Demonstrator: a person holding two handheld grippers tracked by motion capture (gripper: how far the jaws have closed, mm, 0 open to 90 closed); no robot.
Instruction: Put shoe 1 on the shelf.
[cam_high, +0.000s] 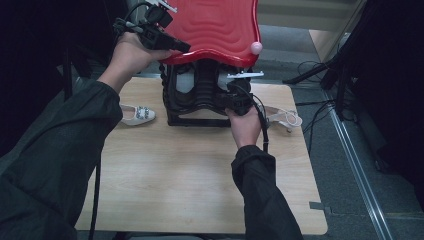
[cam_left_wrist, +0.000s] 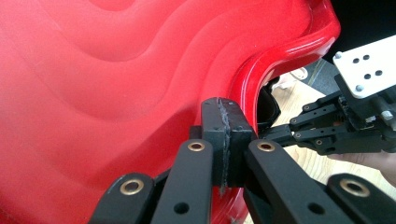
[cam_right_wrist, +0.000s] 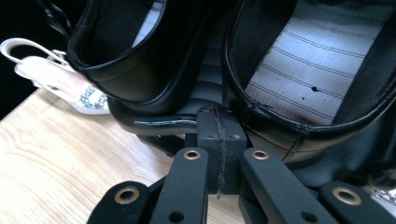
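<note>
While the left gripper, jaws shut, props the glossy red wavy plastic lid, the closed, empty right gripper sits just near the black leather shoes underneath.

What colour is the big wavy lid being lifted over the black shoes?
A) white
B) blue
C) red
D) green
C: the wavy lid raised above the black shoes is glossy red, as the left gripper view also shows.
</note>
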